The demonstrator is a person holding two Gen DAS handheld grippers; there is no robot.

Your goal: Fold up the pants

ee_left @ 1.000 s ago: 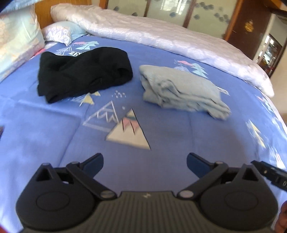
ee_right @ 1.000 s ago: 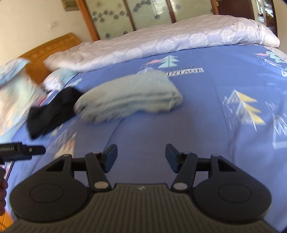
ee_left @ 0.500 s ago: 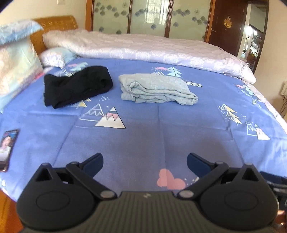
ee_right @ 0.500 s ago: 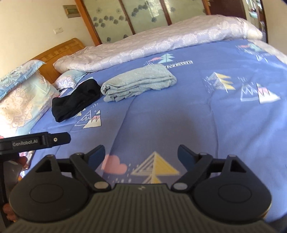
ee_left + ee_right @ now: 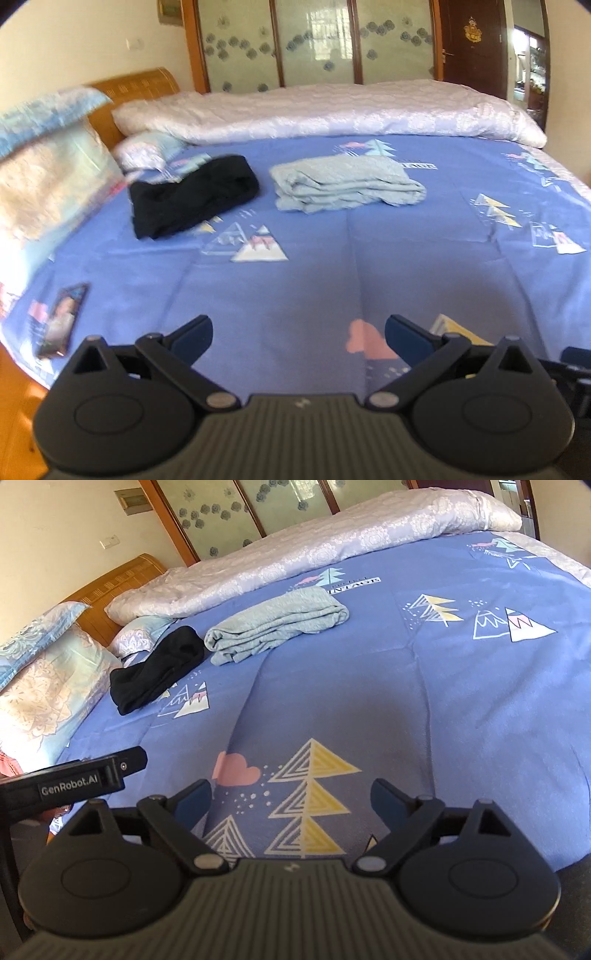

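A: Where are the pants?

B: The folded pale grey-blue knit pants lie on the blue patterned bedspread, toward its far side, with a crumpled black soft garment just beside them on the left. Both look folded already, I'd judge.

A: Which way from the jaws?

B: Well ahead of both. The bundle's long axis runs left to right across the left view; in the right view the grey-blue pants sit ahead and to the left, slanting. Neither gripper is clearly nearer; any reach would be forward and long.

A: And the jaws?

B: The left gripper has its jaws spread wide, nothing between them. The right gripper likewise, over the bed's near edge.

A: What changed?

B: Both grippers have pulled back from a second ago; the pants look farther off, and a dark rectangular phone now shows at the left edge.
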